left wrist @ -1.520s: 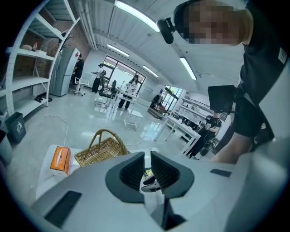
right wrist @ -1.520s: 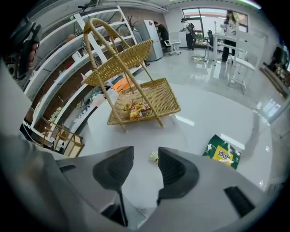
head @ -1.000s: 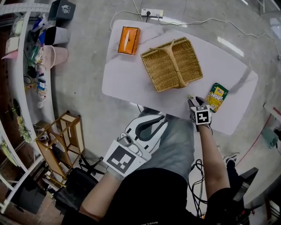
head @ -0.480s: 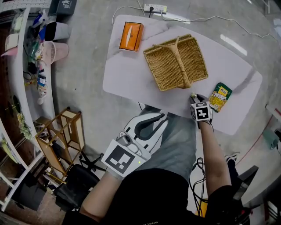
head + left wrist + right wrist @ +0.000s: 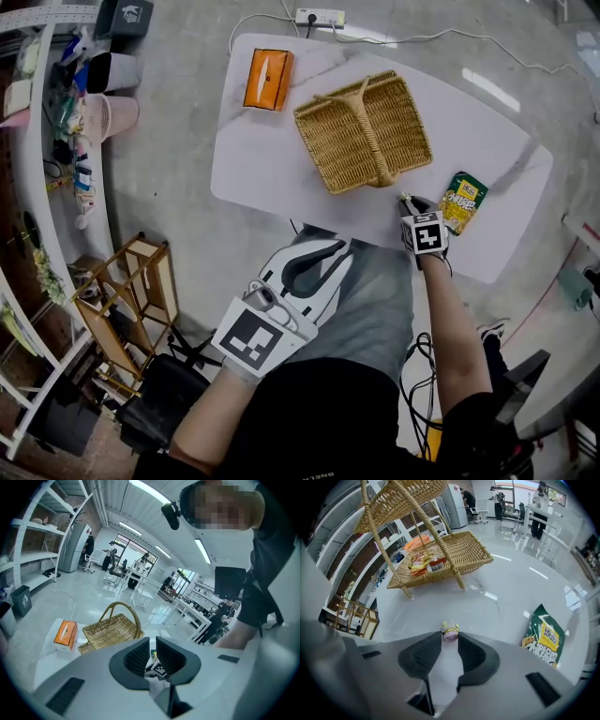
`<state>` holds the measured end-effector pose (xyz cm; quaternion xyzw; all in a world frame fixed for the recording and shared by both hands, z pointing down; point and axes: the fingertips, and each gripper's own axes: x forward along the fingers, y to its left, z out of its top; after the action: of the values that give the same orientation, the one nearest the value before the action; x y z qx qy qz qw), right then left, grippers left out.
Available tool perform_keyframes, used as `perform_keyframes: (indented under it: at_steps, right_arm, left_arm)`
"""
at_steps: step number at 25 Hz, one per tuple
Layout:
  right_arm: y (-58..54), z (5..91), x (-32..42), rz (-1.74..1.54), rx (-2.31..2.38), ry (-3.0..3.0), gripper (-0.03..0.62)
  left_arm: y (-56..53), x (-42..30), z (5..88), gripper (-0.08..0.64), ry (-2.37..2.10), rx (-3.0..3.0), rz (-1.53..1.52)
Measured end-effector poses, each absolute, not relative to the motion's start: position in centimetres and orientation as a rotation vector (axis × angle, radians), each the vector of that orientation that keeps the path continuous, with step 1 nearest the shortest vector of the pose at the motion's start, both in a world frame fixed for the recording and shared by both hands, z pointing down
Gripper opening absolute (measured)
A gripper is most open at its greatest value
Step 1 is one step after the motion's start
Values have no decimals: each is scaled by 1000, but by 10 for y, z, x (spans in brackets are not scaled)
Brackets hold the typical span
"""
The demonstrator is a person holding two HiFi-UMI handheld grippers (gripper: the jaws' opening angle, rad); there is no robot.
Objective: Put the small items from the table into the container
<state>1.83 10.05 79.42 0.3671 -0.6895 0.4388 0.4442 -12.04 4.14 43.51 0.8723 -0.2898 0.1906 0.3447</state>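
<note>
The white bench (image 5: 272, 169) fills the upper middle of the head view and carries everything the job concerns. At its upper centre stands the wicker basket (image 5: 364, 131), set at a slant, with a tall handle arching over a middle divider. In the right tool's view we see a few bright wrappers (image 5: 424, 562) lying in one half of it, so we judge the job to be partly done.

The left tool (image 5: 153, 641) hangs at the lower centre of the head view, off the bench and over the person's lap. Its jaws stand narrow with nothing between them. We take it to be parked there because one tiny item needs only one hand.

The right tool (image 5: 450, 640) points steeply down at the bench's near edge, right of centre, just below the basket's near corner. Coming from above suits a thing that lies so low on a flat top.

An orange box (image 5: 267, 80) lies at the bench's upper left, near the basket but apart from it. A green packet (image 5: 462, 202) lies flat at the right, just beside the right tool.

Smallest is a pale sweet (image 5: 450, 632) with a gold band, down on the bench and not in the basket. The right tool's jaws are closing on it, and the pads look to be meeting its sides at their very tips. So shallow a hold could slip, so we would squeeze firmly before lifting.
</note>
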Motion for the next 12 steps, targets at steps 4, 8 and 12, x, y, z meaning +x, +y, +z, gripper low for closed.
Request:
perform_keyframes:
  at_steps: [4, 8, 12]
  right_arm:
    - [94, 791, 18, 1096, 930, -1731, 115]
    - [87, 781, 16, 1086, 940, -1760, 114]
    - [71, 769, 17, 1085, 1011, -1798, 112]
  left_arm:
    - [41, -120, 435, 44, -756, 2261, 503]
    - [41, -120, 434, 44, -754, 2266, 505]
    - [42, -116, 435, 44, -750, 2269, 504]
